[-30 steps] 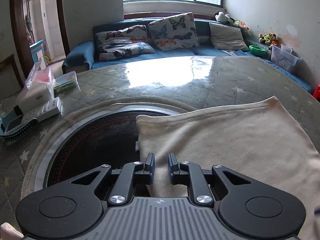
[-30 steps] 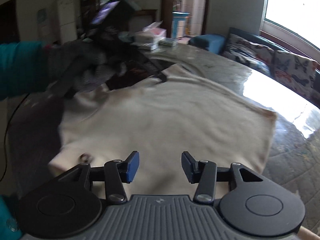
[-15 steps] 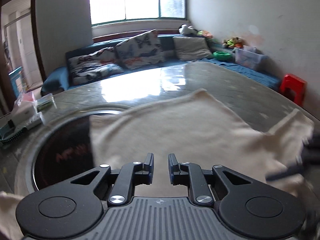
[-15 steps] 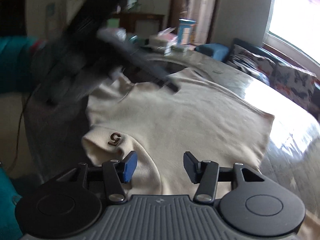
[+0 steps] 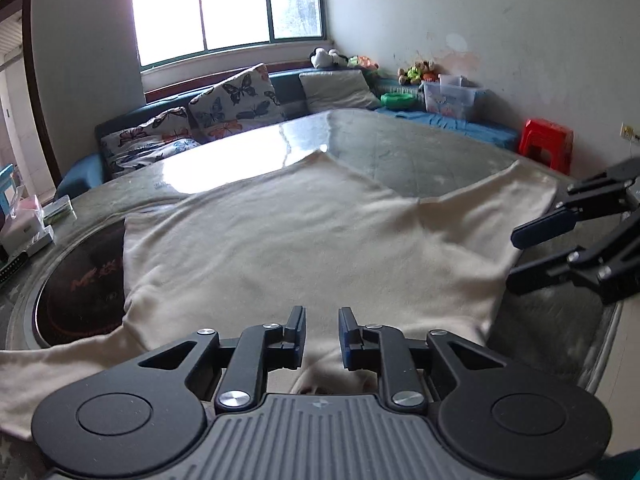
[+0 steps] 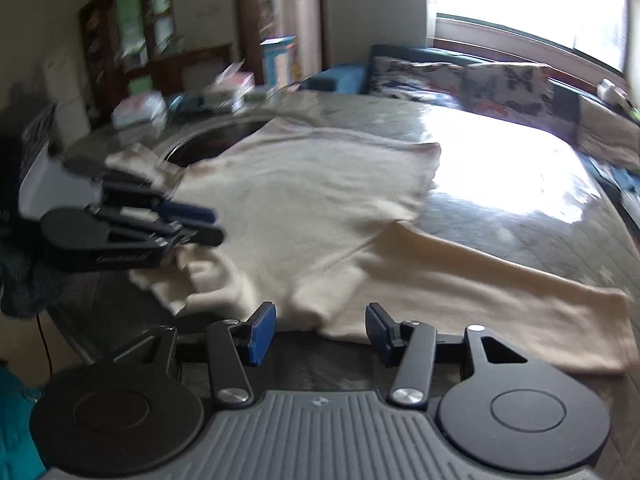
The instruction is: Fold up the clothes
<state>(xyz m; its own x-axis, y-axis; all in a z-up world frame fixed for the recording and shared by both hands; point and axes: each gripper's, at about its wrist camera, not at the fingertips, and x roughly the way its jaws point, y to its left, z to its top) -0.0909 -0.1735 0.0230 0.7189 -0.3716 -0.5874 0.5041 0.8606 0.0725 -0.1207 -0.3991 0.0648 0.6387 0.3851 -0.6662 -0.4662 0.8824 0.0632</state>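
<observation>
A cream long-sleeved top [image 5: 304,240] lies spread flat on the round table, also in the right wrist view [image 6: 320,208]. My left gripper [image 5: 322,330] hovers over its near collar edge, jaws a narrow gap apart and nothing between them. It shows in the right wrist view [image 6: 200,224] at the left. My right gripper [image 6: 320,332] is open and empty just off the shoulder edge, with one sleeve [image 6: 500,292] stretched to its right. It shows in the left wrist view [image 5: 532,256] beside that sleeve.
A dark round cooktop [image 5: 76,292] is set in the table [image 5: 420,152], partly under the top. Boxes and a remote [image 5: 24,232] sit at the table's far left. A blue sofa with butterfly cushions [image 5: 224,108] and a red stool [image 5: 546,144] stand behind.
Both grippers have swung back toward the near collar side of the top. The top, bunched near the left gripper before, now lies spread with both sleeves out. The right view is blurred.
</observation>
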